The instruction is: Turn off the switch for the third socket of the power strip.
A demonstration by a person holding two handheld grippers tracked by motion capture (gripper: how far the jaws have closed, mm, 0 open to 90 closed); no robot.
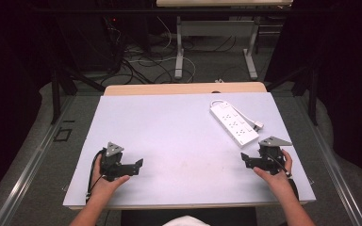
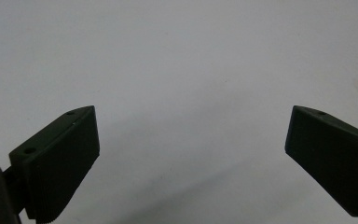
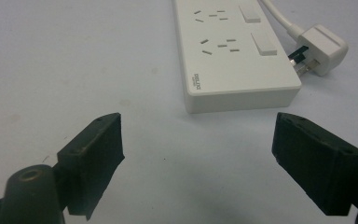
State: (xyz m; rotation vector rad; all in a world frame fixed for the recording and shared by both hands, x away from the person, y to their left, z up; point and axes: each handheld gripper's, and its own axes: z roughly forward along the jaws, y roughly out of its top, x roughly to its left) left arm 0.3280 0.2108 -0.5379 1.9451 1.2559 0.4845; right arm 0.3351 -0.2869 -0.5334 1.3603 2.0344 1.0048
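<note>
A pale grey sheet covers the table (image 1: 169, 136), with a strip of bare wood showing along its far edge. A white power strip (image 1: 233, 124) lies flat on it, just ahead of the right gripper (image 1: 246, 159) and well apart from the left gripper (image 1: 139, 165). Its white plug (image 3: 318, 49) rests on the surface just beside the strip's near end, cord curling back along the strip's side.

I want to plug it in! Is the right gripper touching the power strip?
Apart. The right gripper view shows bare table between the right gripper and the power strip.
</note>
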